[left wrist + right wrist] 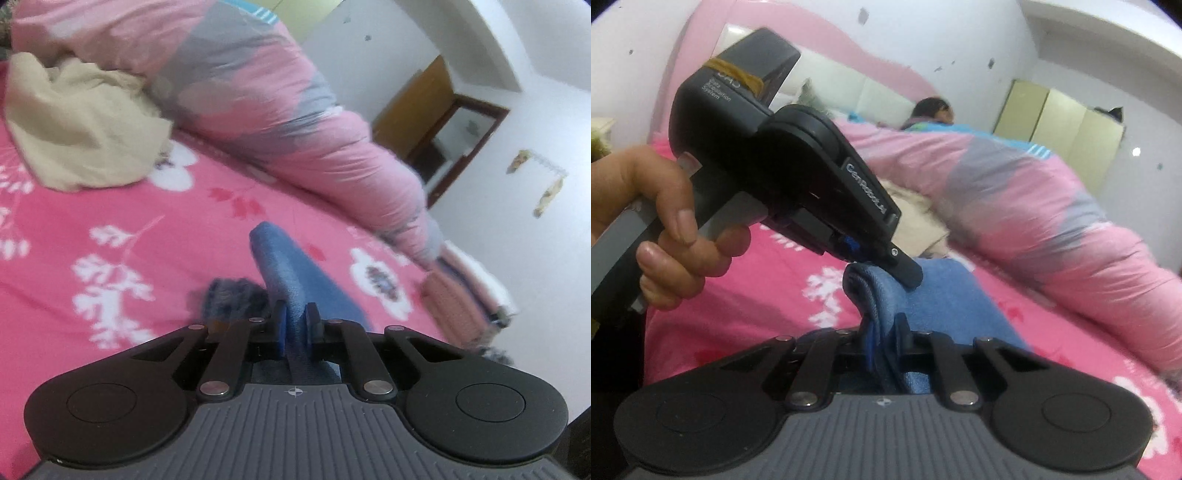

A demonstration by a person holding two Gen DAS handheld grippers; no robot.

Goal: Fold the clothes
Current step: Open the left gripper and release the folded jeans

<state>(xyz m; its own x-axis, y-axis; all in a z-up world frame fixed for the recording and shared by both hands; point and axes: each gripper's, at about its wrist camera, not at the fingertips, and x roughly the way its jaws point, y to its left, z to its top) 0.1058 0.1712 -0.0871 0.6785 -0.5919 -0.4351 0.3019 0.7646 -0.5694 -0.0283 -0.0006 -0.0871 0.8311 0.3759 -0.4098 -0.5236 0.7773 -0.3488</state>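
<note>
Your left gripper (295, 325) and right gripper (886, 332) each have a fold of the cloth (291, 269) between their fingers, the cloth lifted above the bed (92, 221). In the right wrist view the left gripper sits just beyond the right one, at the cloth's upper fold. Behind the cloth a quilt (258, 92) lies across the bed; a crumpled garment (81, 125) rests against it, to the left.

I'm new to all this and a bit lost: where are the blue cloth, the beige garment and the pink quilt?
blue cloth (284, 266): left wrist view, on its raised fold.
beige garment (77, 125): left wrist view, middle of the crumpled heap.
pink quilt (1052, 206): right wrist view, on its bulging side.
</note>
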